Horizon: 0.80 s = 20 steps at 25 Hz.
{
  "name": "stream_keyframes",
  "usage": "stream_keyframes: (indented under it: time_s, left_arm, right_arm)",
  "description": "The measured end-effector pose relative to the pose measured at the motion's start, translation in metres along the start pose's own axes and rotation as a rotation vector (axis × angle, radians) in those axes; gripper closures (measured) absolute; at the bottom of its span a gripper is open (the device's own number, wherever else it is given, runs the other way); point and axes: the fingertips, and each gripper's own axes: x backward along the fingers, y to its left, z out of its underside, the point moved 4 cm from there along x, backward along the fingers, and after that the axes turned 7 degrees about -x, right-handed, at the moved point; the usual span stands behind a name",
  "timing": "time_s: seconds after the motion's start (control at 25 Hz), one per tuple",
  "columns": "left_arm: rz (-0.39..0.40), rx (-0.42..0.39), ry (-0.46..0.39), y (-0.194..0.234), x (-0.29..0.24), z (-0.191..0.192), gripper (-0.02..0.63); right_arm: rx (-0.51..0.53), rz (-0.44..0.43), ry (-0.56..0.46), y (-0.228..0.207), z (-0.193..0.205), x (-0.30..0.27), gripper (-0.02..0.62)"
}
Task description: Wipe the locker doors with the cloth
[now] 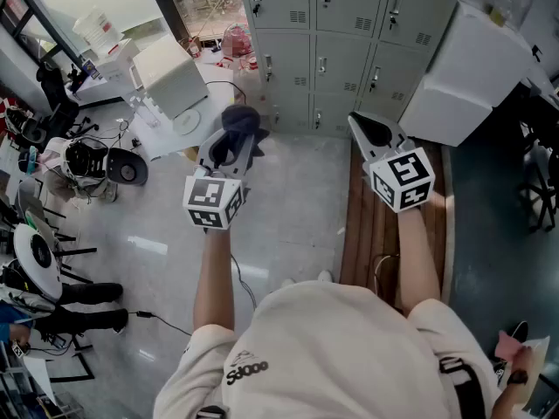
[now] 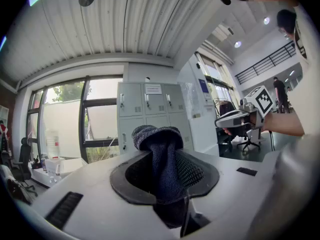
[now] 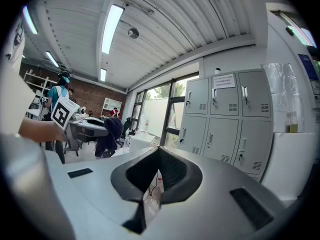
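A dark blue cloth (image 1: 238, 127) sticks up bunched from my left gripper (image 1: 232, 147), which is shut on it and held in the air short of the grey lockers (image 1: 342, 26). In the left gripper view the cloth (image 2: 156, 138) fills the jaws, with the lockers (image 2: 150, 109) straight beyond at some distance. My right gripper (image 1: 358, 125) is level with it to the right; its jaws meet at the tips with nothing in them. The right gripper view has the locker doors (image 3: 226, 119) ahead and to the right, and the cloth (image 3: 113, 128) off to the left.
A large white box (image 1: 467, 72) stands right of the lockers and a white unit (image 1: 170, 72) to their left by the window. A slatted wooden bench (image 1: 362, 225) runs under my right arm. Helmets, gear and cables (image 1: 87, 160) crowd the floor at left.
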Motion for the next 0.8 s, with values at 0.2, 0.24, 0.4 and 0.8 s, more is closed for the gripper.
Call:
stream_keyframes:
  time_s: [0.2,0.24,0.4,0.8]
  left_arm:
    - [-0.008,-0.007,0.000,-0.007,-0.012,-0.003,0.486]
    - [-0.010,-0.009,0.001,-0.009,-0.015,-0.003,0.485]
    - [-0.025,-0.006,0.009,-0.018,-0.026,-0.001,0.485]
    - [-0.056,0.017,0.065,-0.040,-0.062,0.017,0.485]
  right_arm:
    - [0.002,-0.005,-0.001,-0.016,0.004,0.000,0.588]
    - [-0.003,-0.007,-0.005,-0.019,0.005,0.000,0.588]
    - [-0.039,-0.036,-0.035,-0.033,0.008,0.002,0.588]
    - [-0.058,-0.107,-0.001,-0.073,0.036,-0.013,0.588]
